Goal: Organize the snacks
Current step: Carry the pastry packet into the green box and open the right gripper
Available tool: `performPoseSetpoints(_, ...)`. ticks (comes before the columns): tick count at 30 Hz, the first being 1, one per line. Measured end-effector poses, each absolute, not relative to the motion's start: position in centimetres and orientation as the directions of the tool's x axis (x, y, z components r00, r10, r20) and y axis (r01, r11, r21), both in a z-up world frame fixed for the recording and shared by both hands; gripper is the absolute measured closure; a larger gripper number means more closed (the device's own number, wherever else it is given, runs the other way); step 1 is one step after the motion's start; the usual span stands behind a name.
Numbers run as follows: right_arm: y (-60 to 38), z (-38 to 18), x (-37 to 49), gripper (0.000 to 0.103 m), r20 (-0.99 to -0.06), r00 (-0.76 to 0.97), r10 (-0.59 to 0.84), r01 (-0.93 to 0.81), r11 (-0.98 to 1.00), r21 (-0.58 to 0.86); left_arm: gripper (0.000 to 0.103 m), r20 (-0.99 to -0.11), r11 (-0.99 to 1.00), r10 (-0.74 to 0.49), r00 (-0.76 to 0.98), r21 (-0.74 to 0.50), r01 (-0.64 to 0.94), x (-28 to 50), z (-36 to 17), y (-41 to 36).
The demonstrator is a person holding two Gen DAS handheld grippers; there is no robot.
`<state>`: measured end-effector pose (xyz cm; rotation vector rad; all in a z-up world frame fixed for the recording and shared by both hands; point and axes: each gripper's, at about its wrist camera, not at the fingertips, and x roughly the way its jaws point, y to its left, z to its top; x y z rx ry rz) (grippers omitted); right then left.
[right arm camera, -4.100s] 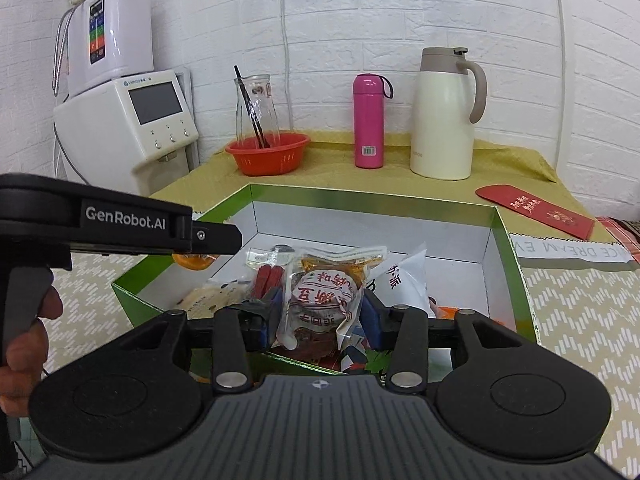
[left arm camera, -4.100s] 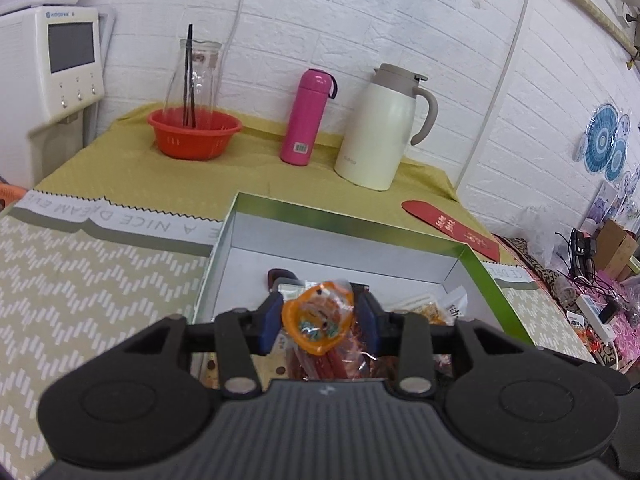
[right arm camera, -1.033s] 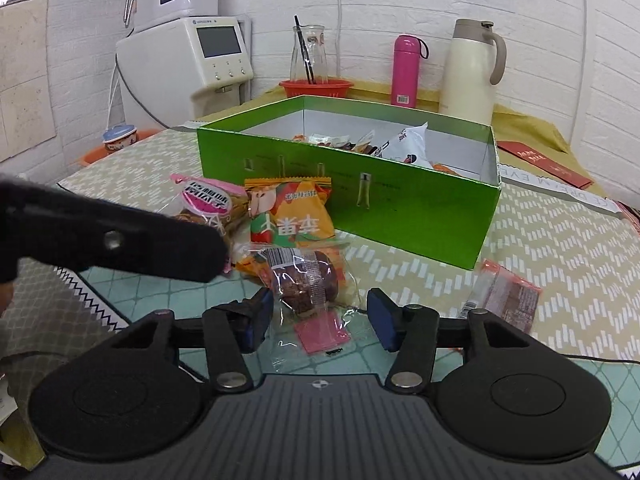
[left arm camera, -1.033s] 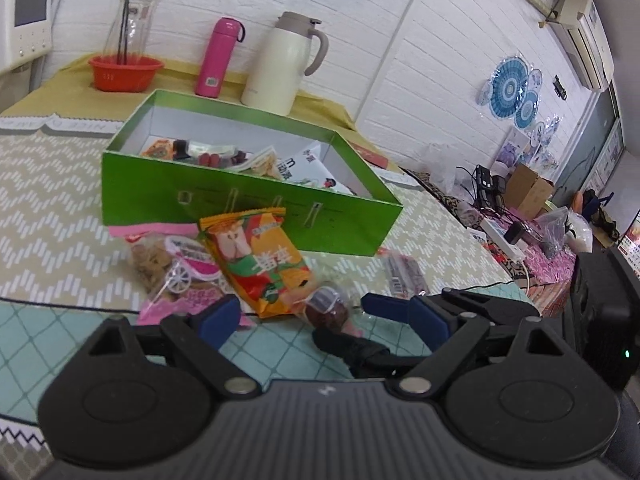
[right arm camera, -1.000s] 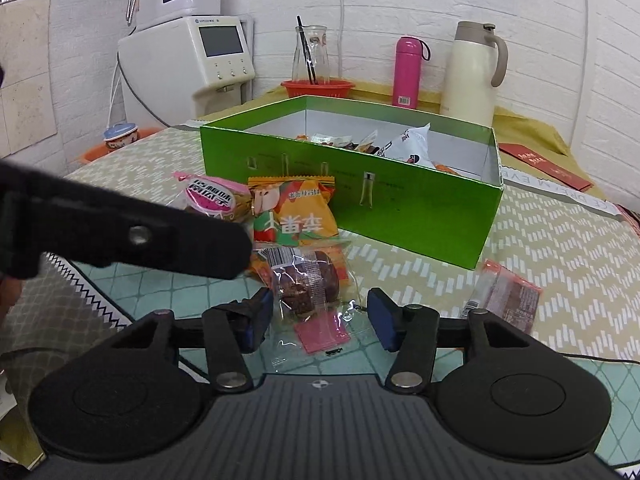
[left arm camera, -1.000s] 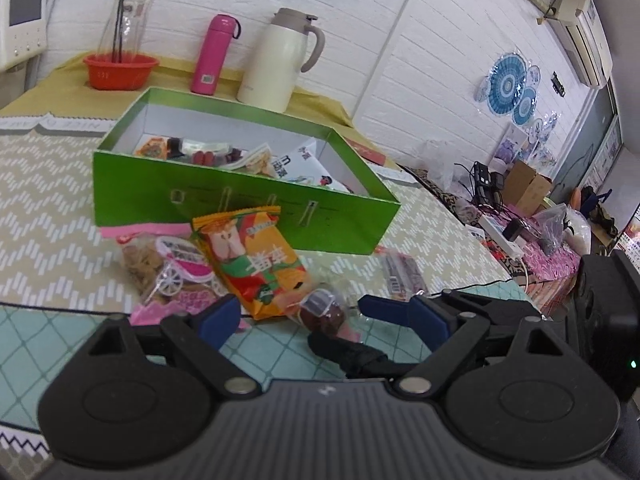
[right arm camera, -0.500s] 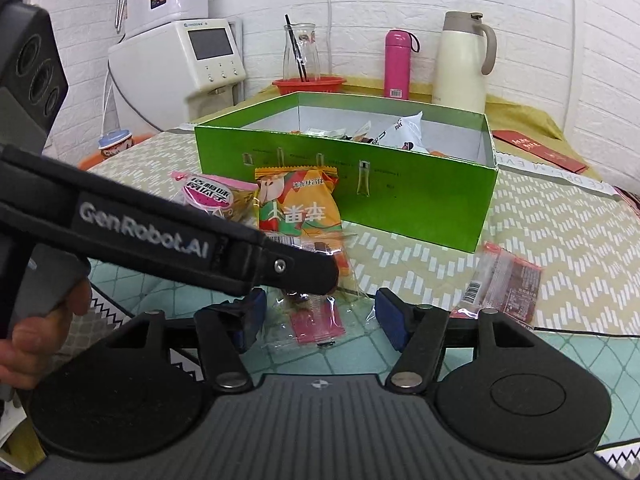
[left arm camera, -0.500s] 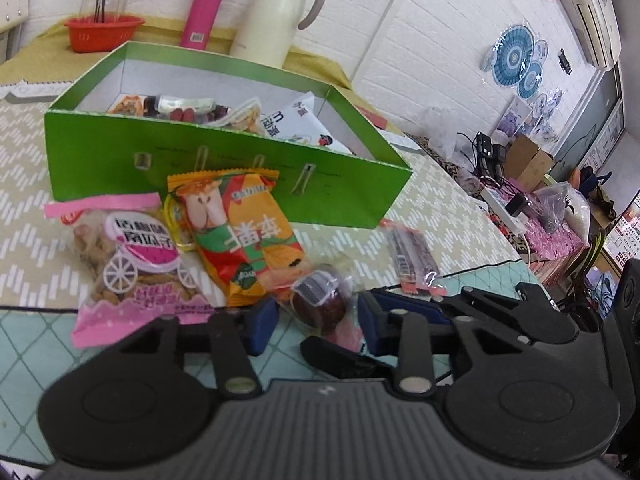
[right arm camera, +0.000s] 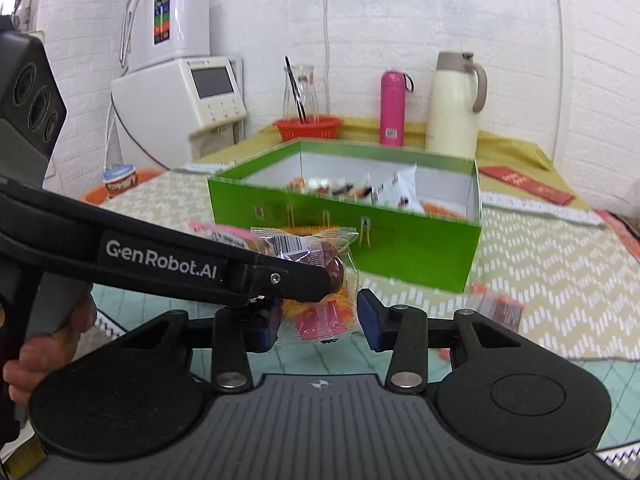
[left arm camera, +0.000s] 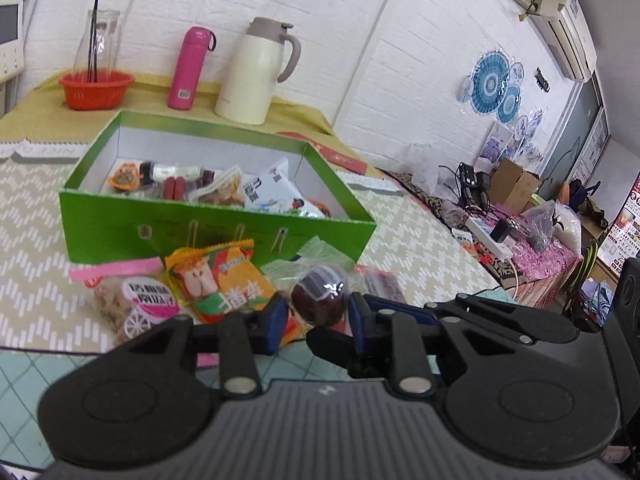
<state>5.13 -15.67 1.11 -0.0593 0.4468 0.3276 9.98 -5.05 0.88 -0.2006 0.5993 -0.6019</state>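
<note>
Date packet (left arm camera: 319, 298) lifted, clamped between left tongs (left arm camera: 316, 316).

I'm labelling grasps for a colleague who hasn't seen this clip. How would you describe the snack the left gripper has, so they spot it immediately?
Start at the open green cardboard box. In front of it, the left gripper is shut on a clear plastic packet holding a dark brown round snack. Unlike the flat orange packet and pink-edged bag beside it, it is see-through and bulging.
</note>
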Motion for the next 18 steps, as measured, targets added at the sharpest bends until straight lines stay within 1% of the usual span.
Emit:
performPoseSetpoints(8,-14.7,3.5,7.7,0.032,-0.347,0.876,0.336,-0.358,0.934,0.001,0.079,-0.417,0.835,-0.55,0.723,-0.301,0.461,12.1,4.1,-3.9)
performPoseSetpoints(14,-14.2,4.1,10.5,0.033,-0.315,0.888,0.334,-0.348,0.937,0.013,0.079,-0.404,0.84,-0.54,0.738,-0.301,0.45,15.1,5.0,-3.3)
performPoseSetpoints(18,-14.2,3.7,12.4,0.033,-0.315,0.888,0.334,-0.339,0.94,0.039,0.079,-0.409,0.84,-0.54,0.736,-0.318,0.439,17.2,4.7,-3.2)
